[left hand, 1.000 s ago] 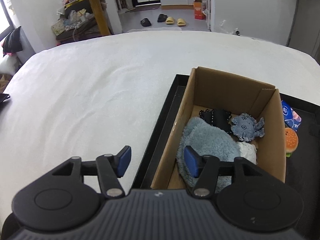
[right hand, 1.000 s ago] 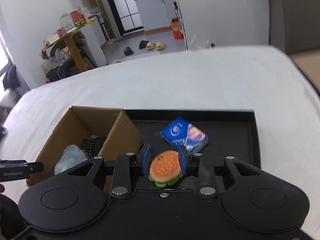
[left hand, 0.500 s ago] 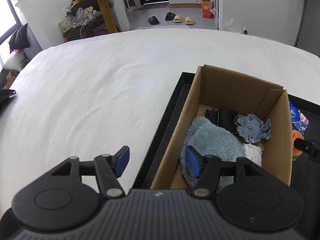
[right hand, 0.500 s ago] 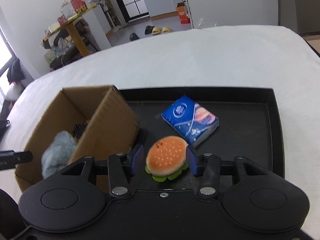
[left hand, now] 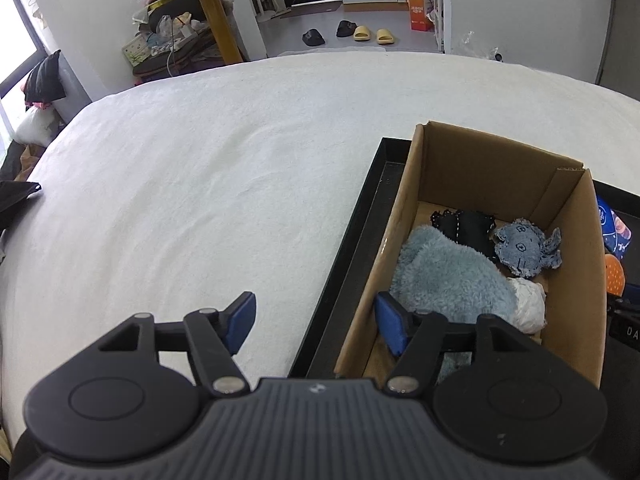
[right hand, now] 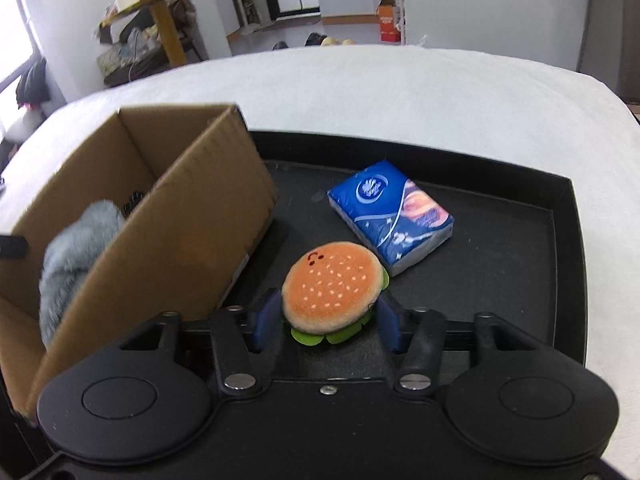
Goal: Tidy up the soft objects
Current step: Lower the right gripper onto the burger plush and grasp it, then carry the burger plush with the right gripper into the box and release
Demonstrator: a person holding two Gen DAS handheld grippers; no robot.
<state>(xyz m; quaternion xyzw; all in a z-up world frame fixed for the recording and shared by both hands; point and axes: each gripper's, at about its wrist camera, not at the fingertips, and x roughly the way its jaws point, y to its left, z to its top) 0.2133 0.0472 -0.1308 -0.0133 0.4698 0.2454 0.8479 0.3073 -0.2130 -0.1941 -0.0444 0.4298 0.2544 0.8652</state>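
Right tool [right hand: 326, 322] straddles the plush burger [right hand: 331, 289] on the black tray [right hand: 560, 216]; its jaws have just been closing, and whether the blue pads [right hand: 267, 318] press the toy I cannot tell. Just beyond the burger lies a blue tissue pack [right hand: 394, 216]. Left tool [left hand: 316, 322] stands apart and empty, one pad over the cardboard box [left hand: 500, 168], where a fluffy blue plush [left hand: 448, 276] and a denim toy [left hand: 524, 250] lie. Everything sits on a white bed [left hand: 200, 184].
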